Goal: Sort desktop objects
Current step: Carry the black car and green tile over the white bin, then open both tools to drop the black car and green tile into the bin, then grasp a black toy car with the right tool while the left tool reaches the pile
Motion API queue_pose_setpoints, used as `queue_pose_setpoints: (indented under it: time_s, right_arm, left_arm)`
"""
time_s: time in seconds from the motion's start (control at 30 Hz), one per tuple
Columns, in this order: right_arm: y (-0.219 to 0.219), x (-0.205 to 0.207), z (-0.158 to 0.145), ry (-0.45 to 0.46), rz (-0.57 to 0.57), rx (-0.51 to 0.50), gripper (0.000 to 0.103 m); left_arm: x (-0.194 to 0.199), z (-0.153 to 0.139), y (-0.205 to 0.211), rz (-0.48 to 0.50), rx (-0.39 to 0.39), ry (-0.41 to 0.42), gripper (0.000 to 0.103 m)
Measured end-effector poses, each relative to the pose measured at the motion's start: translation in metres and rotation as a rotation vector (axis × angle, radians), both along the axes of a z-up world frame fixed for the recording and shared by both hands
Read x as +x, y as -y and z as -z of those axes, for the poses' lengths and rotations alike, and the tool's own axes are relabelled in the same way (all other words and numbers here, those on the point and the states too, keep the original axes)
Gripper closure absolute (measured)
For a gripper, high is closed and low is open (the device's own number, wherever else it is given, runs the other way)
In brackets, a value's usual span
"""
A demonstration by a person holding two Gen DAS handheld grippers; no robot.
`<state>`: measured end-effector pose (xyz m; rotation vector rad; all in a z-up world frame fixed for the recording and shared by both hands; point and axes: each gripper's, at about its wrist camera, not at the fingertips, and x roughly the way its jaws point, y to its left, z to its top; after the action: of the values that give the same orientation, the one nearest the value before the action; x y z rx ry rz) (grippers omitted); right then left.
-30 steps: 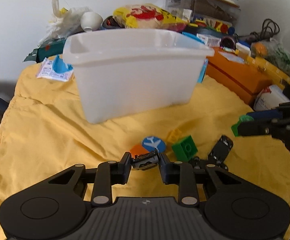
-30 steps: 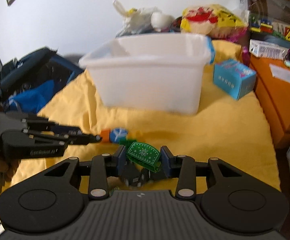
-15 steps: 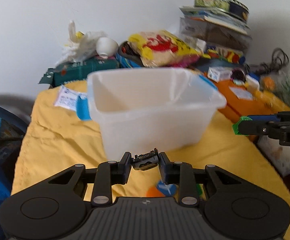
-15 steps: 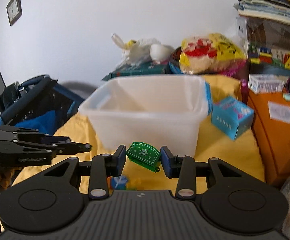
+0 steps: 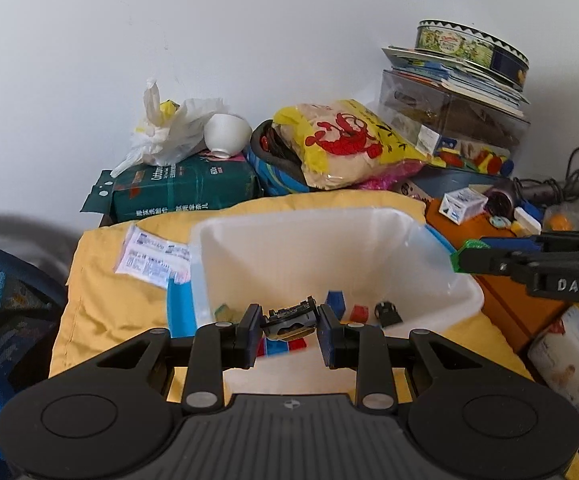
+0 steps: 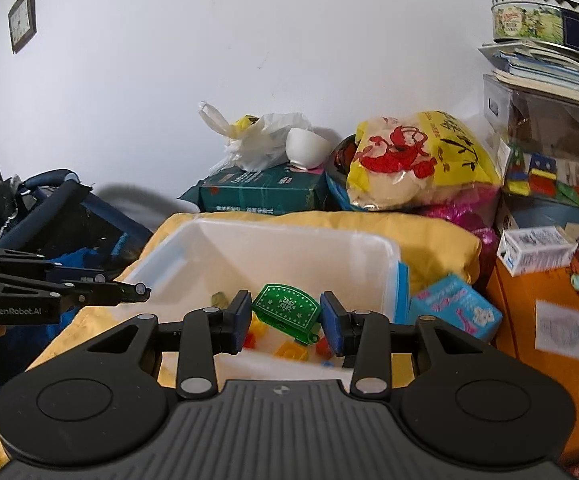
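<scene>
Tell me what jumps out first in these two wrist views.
The white bin on the yellow cloth, toy bricks already inside. Each gripper hovers over it loaded: the left gripper clamps a small black toy car, the right gripper a green piece. Clutter lines the wall behind.

Both tongs are higher now than a second ago, lifted off the yellow cloth [image 5: 101, 280] and carried to the white bin [image 5: 461, 296]. The left tongs [image 5: 289, 330] now hold the small black toy [image 5: 291, 318] above the bin's open inside, where coloured blocks [image 5: 359, 314] show. The right tongs [image 6: 287, 322] now hold the green piece [image 6: 287, 306] over the bin's near rim.
</scene>
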<state>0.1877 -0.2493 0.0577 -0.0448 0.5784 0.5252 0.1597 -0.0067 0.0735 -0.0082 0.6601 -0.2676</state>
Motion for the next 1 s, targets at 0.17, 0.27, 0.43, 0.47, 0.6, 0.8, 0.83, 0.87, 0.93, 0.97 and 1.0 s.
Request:
queue_pose_setpoints:
  time_s: [0.17,0.27,0.43,0.47,0.6,0.8,0.83,0.87,0.93,0.97,1.0]
  right_arm:
    - [-0.006,0.020,0.004,-0.010,0.011,-0.028,0.062]
    - [-0.009,0.027,0.008,-0.022,0.015,-0.039,0.062]
    - [-0.014,0.041,0.012,-0.037,0.020,-0.063,0.061]
    - [-0.015,0.045,0.013,-0.044,0.024,-0.066,0.061]
    - [-0.016,0.056,0.020,-0.078,0.033,-0.087,0.033]
    - [-0.001,0.036,0.014,-0.051,0.033,-0.036,0.033]
    - [0.004,0.025,0.014,-0.043,0.023,-0.023,0.033]
    - [0.008,0.015,0.014,-0.035,0.014,-0.018,0.033]
    - [0.014,-0.009,0.018,-0.020,-0.005,-0.024,0.033]
    - [0.018,-0.026,0.023,-0.012,-0.024,-0.032,0.033]
    - [0.020,-0.037,0.029,-0.013,-0.034,-0.044,0.030]
  left_arm:
    - [0.021,0.000,0.006,0.000,-0.006,-0.014,0.070]
    - [0.032,-0.001,0.010,-0.002,0.004,-0.016,0.070]
    - [0.046,0.000,0.014,-0.009,0.016,-0.020,0.070]
    - [0.049,0.001,0.013,-0.025,0.014,-0.020,0.066]
    - [0.050,0.009,0.006,-0.078,0.009,-0.033,0.049]
    - [0.006,0.020,0.003,-0.019,0.027,0.011,0.049]
    - [-0.009,0.025,0.003,0.001,0.029,0.021,0.049]
    - [-0.021,0.029,0.003,0.013,0.034,0.029,0.049]
    - [-0.046,0.042,0.002,0.020,0.039,0.025,0.048]
    - [-0.058,0.050,0.001,0.019,0.031,0.011,0.047]
    - [-0.068,0.061,0.000,0.018,0.022,-0.013,0.046]
